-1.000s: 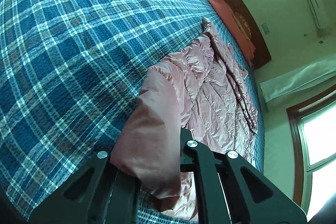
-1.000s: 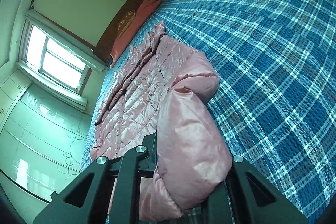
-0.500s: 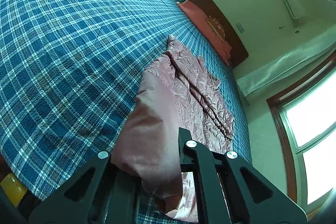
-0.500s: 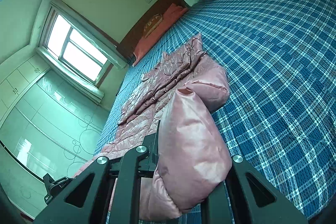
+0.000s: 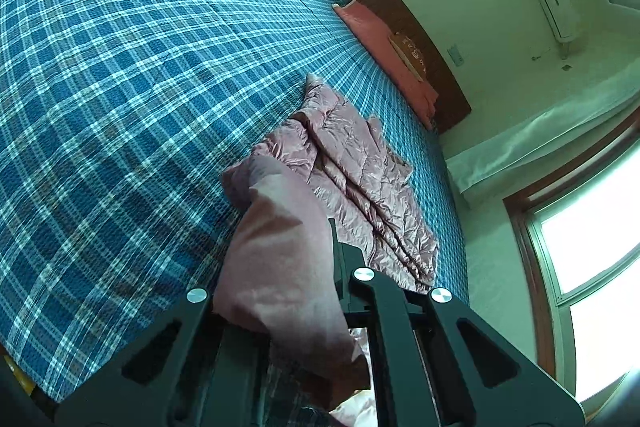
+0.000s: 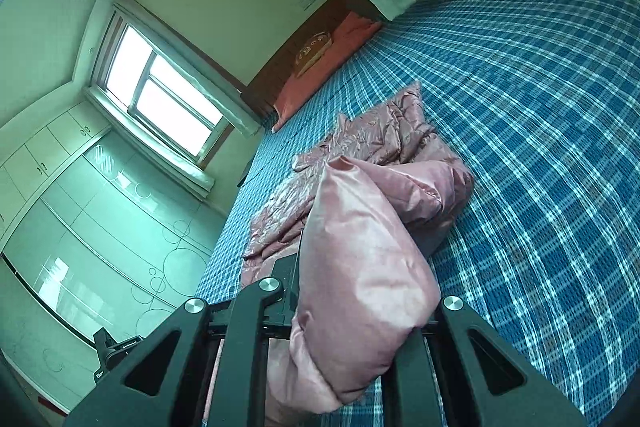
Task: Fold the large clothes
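A pink quilted down jacket (image 5: 360, 167) lies on the blue plaid bed, its far end crumpled toward the headboard. My left gripper (image 5: 296, 291) is shut on one near corner of it, and the puffy fabric bulges up between the black fingers. In the right wrist view the same jacket (image 6: 360, 155) stretches away, and my right gripper (image 6: 356, 291) is shut on the other near corner. Both held ends hang lifted off the cover while the rest of the jacket still rests on the bed. The fingertips themselves are hidden by fabric.
The blue plaid bed cover (image 5: 120, 87) spreads wide to the left of the jacket. A red pillow (image 5: 384, 43) leans on the dark wooden headboard (image 5: 424, 51). Windows (image 6: 160, 95) and a glossy wardrobe (image 6: 92, 227) line the wall past the bed's edge.
Both grippers have risen with the jacket's near end in them. The jacket has bunched up shorter on the bed, and more of the room shows above it.
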Demonstrator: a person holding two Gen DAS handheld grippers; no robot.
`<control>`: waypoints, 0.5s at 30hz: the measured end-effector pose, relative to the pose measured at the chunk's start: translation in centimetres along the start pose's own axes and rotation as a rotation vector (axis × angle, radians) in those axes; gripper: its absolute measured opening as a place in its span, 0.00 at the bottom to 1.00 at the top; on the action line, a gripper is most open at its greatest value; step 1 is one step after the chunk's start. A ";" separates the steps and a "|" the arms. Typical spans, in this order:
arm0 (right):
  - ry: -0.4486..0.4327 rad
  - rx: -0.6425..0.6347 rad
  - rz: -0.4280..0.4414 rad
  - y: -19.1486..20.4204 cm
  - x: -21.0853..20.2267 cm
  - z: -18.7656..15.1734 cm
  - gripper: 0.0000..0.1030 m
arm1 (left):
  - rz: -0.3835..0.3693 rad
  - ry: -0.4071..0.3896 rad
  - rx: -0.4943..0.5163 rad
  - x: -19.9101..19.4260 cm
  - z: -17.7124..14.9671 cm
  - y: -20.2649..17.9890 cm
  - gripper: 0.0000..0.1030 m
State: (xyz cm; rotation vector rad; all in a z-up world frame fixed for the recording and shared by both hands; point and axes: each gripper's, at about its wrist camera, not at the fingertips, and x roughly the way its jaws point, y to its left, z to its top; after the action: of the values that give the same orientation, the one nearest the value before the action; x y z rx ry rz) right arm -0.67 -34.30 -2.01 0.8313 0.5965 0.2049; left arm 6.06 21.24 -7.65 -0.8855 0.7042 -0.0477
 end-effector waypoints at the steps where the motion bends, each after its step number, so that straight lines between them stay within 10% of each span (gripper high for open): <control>1: -0.001 -0.009 0.003 0.3 0.7 0.7 0.11 | 0.002 -0.005 0.001 0.6 0.6 -0.4 0.04; 15: 0.015 -0.028 -0.041 1.3 14.7 12.1 0.11 | 0.086 -0.042 0.089 15.5 11.6 -7.9 0.04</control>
State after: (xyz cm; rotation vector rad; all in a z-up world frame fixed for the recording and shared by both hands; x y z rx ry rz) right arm 18.37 -35.26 -0.90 0.7900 0.6231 0.1818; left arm 26.74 19.31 -5.41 -0.7681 0.6951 0.0163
